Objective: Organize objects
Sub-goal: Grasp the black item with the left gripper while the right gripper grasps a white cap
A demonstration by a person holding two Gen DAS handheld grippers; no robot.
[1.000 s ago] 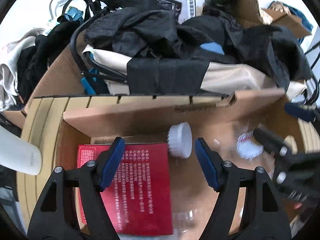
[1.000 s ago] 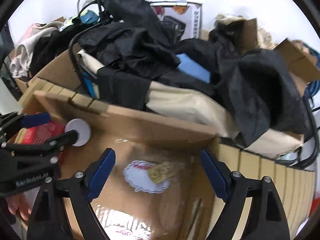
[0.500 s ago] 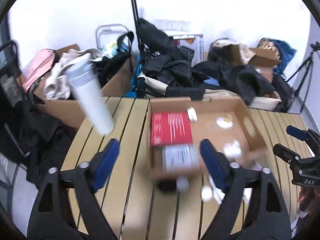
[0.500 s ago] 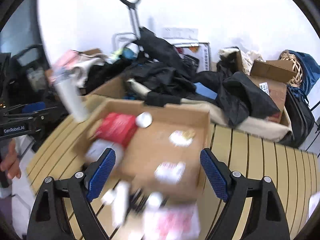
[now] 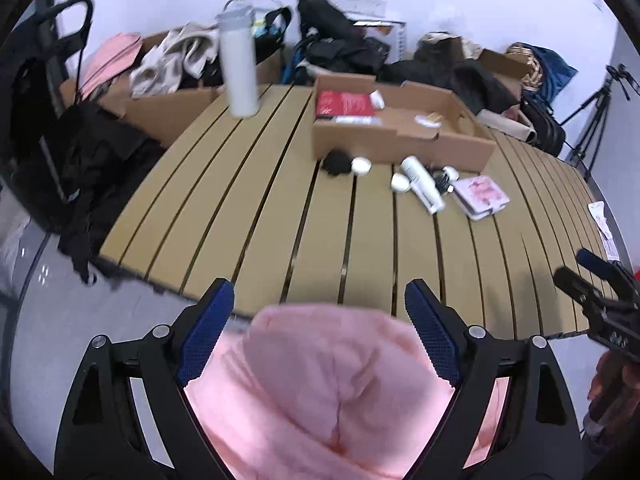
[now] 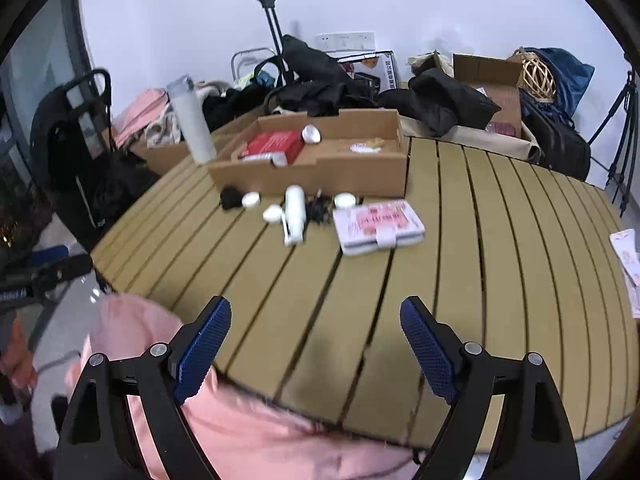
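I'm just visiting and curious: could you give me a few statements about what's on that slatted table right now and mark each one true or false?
1. The red box lies inside the cardboard box. True.
2. The pink case is inside the cardboard box. False: it lies on the slatted table, in front of the box.
3. The tall white bottle stands upright on the table. True.
4. The left gripper holds the small white tube. False: it is open and empty; the tube lies on the table.
5. The right gripper is open. True.
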